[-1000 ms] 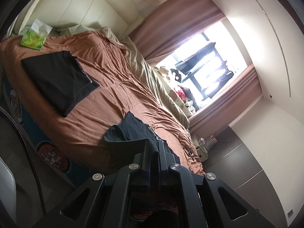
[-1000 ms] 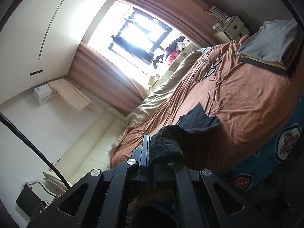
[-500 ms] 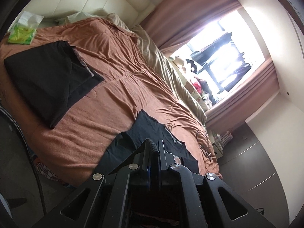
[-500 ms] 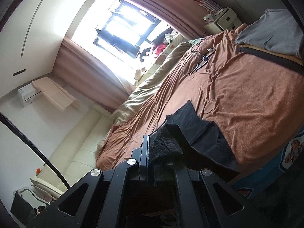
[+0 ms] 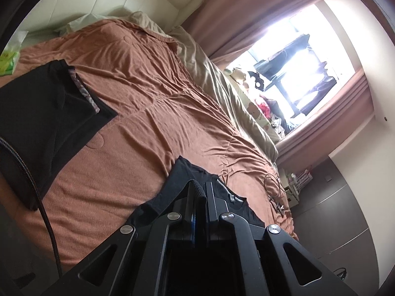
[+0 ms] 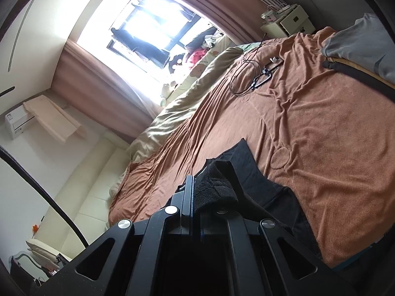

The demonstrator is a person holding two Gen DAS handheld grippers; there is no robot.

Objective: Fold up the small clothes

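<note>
A small black t-shirt (image 5: 192, 172) is spread over the near part of the brown bedspread (image 5: 153, 123). My left gripper (image 5: 200, 187) is shut on one edge of it, with black cloth pinched between the fingers. In the right wrist view the same black t-shirt (image 6: 249, 170) drapes from my right gripper (image 6: 197, 185), which is shut on a bunched edge of the cloth. A label shows at the shirt's neckline (image 5: 233, 198).
A folded black garment (image 5: 47, 113) lies at the left of the bed, with a green tissue pack (image 5: 8, 58) beyond it. A grey folded garment (image 6: 360, 42), a coiled cable (image 6: 246, 79), a beige quilt (image 6: 187, 98) and a bedside cabinet (image 6: 286, 22) lie further off.
Both grippers have carried the black t-shirt forward over the bed. More of the shirt now lies on the bedspread, and the folded black garment has slid toward the left edge of view.
</note>
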